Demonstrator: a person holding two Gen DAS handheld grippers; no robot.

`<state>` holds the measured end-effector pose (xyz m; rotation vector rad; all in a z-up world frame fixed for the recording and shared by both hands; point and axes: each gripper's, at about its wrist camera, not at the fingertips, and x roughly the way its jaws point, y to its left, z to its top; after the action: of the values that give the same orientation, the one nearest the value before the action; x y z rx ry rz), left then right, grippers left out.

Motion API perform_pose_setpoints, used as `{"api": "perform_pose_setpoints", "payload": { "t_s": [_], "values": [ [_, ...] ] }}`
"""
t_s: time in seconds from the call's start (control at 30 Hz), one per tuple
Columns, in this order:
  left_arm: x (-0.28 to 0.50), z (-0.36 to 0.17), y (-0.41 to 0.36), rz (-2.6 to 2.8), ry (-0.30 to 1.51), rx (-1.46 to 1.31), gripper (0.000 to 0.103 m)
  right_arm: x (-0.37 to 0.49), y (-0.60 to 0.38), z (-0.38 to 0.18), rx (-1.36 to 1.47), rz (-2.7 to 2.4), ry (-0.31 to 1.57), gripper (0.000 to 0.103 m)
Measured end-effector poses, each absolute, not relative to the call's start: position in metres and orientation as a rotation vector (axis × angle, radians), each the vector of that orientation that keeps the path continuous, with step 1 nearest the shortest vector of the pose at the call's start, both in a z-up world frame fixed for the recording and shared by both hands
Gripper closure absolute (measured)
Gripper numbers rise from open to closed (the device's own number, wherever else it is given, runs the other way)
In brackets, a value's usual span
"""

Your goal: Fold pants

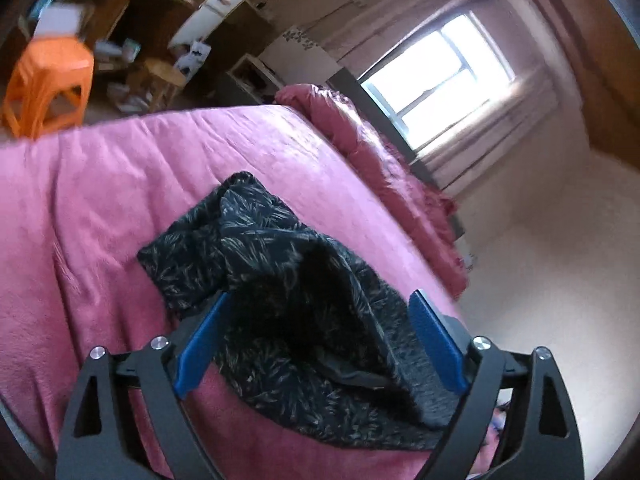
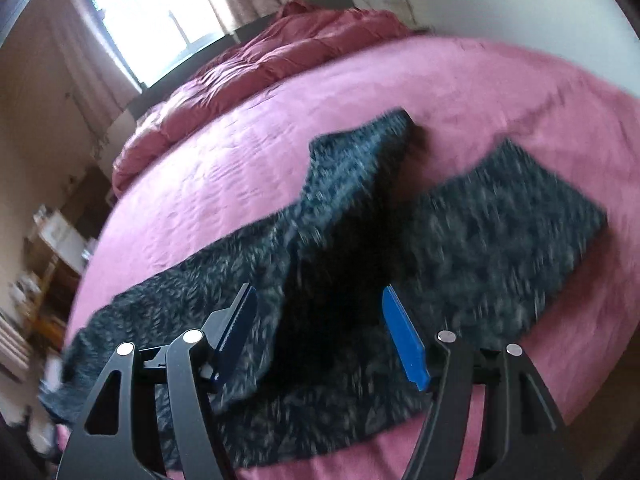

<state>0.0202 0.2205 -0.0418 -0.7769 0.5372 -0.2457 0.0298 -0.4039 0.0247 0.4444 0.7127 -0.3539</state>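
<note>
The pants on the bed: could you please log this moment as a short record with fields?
item: dark leaf-print pants
surface: pink bedspread
pants state: spread out, partly bunched, one fold raised in the middle
left gripper: open, fingers either side of raised cloth, not closed on it
right gripper: open, above the pants
background: bunched quilt, window, orange stool
image quality: motion blur, right wrist view
</note>
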Motion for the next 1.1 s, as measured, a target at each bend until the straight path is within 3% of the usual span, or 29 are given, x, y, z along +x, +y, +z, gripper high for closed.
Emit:
{"api": "perform_pose_setpoints", "payload": {
  "t_s": [0.07, 0.13, 0.17, 0.2, 0.23, 0.3, 0.33, 0.5, 0.63, 0.77, 0.83, 0.9, 1.1],
  "values": [
    [0.03, -0.037, 0.214, -0.233, 0.592, -0.761, 0.019, 0.055, -0.398, 0.023, 0.372, -0.376, 0.773, 0.038],
    [0.039, -0.037, 0.215, -0.188, 0.631, -0.771, 0.028, 0.083, -0.394, 0.016, 0.29, -0.436, 0.839, 0.039],
    [0.05, -0.041, 0.217, -0.156, 0.672, -0.788, 0.038, 0.093, -0.394, 0.011, 0.248, -0.469, 0.87, 0.048],
    [0.057, -0.046, 0.22, -0.139, 0.696, -0.807, 0.061, 0.104, -0.396, 0.005, 0.203, -0.506, 0.91, 0.059],
    [0.062, -0.05, 0.224, -0.122, 0.715, -0.814, 0.072, 0.108, -0.4, 0.002, 0.194, -0.516, 0.931, 0.073],
    [0.074, -0.059, 0.231, -0.115, 0.755, -0.837, 0.074, 0.111, -0.417, -0.008, 0.254, -0.5, 0.979, 0.091],
    [0.077, -0.059, 0.234, -0.138, 0.754, -0.857, 0.076, 0.107, -0.424, -0.009, 0.285, -0.485, 0.981, 0.095],
    [0.065, -0.027, 0.244, -0.245, 0.625, -0.834, 0.097, 0.058, -0.439, 0.026, 0.44, -0.354, 0.793, 0.097],
    [0.046, -0.032, 0.245, -0.208, 0.611, -0.753, 0.097, 0.03, -0.446, 0.013, 0.483, -0.347, 0.846, 0.097],
    [0.039, -0.065, 0.246, -0.157, 0.739, -0.79, 0.085, 0.03, -0.464, -0.035, 0.639, -0.342, 0.975, 0.097],
    [0.03, -0.067, 0.249, -0.169, 0.729, -0.831, 0.062, 0.029, -0.468, -0.032, 0.648, -0.333, 0.948, 0.097],
    [0.02, -0.062, 0.251, -0.196, 0.681, -0.876, 0.03, 0.031, -0.469, -0.035, 0.647, -0.332, 0.959, 0.097],
    [0.009, -0.046, 0.244, -0.266, 0.568, -0.942, 0.012, 0.022, -0.47, -0.034, 0.686, -0.315, 0.948, 0.097]
  ]
}}
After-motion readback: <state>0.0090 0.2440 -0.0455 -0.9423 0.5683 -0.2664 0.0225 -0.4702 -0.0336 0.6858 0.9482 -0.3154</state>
